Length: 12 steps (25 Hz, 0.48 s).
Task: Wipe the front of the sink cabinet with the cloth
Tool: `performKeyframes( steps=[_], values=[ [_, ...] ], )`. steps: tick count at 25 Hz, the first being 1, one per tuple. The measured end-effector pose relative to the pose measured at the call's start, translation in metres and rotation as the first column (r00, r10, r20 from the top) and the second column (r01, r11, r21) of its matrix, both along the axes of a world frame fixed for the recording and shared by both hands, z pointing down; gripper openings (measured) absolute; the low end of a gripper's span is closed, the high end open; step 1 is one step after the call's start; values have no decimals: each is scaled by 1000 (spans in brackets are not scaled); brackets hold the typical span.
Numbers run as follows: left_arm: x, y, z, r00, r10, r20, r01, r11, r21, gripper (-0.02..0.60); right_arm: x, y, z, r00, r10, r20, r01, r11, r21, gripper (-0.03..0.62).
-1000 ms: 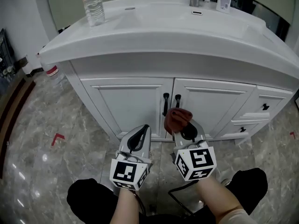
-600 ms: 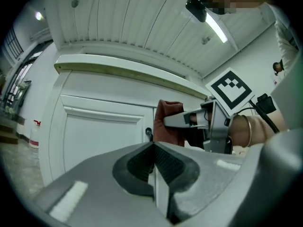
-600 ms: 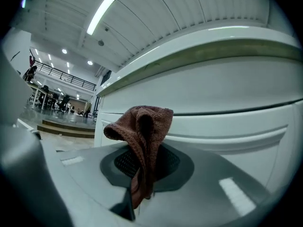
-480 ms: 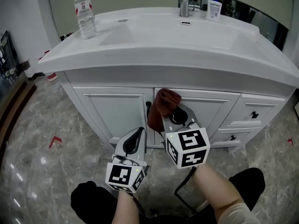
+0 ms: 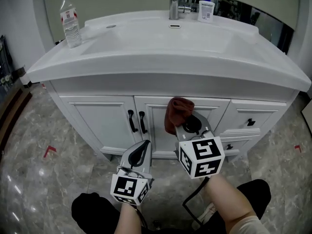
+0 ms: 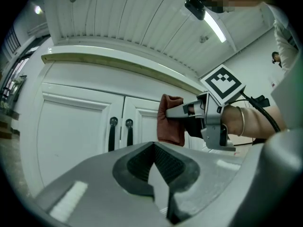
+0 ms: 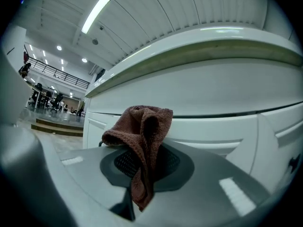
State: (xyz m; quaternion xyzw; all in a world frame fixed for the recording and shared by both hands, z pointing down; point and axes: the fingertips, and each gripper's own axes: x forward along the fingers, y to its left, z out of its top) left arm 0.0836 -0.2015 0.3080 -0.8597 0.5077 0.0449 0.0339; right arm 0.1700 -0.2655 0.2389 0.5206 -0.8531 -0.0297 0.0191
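Note:
The white sink cabinet [image 5: 105, 123] fills the head view, its two doors meeting at a pair of black handles [image 5: 136, 122]. A reddish-brown cloth [image 5: 176, 112] is bunched against the upper part of the right-hand door, just right of the handles. My right gripper [image 5: 184, 124] is shut on the cloth [image 7: 142, 131], which drapes over its closed jaws [image 7: 138, 174]. The left gripper [image 5: 141, 150] hangs lower and to the left, shut and empty, short of the door. In the left gripper view the cloth [image 6: 170, 119] sits flat on the door panel beyond the closed left gripper [image 6: 158, 174].
On the basin top stand a water bottle [image 5: 71, 21], a faucet [image 5: 174, 6] and a soap bottle [image 5: 206, 9]. Drawers [image 5: 251, 122] lie right of the doors. The person's knees [image 5: 92, 211] are below, on a grey marble floor with a red tape mark [image 5: 48, 151].
The right gripper has carried the cloth up the cabinet front, from low beside the handles to the top of the right door. The left gripper has stayed low and shut.

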Motion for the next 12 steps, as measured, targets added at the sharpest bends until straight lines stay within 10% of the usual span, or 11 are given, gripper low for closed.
performKeyframes(
  steps=[12],
  values=[
    [61, 10, 9, 997, 80, 21, -80, 997, -6, 1, 121, 6, -1, 987, 163, -5, -164, 986, -24, 81]
  ],
)
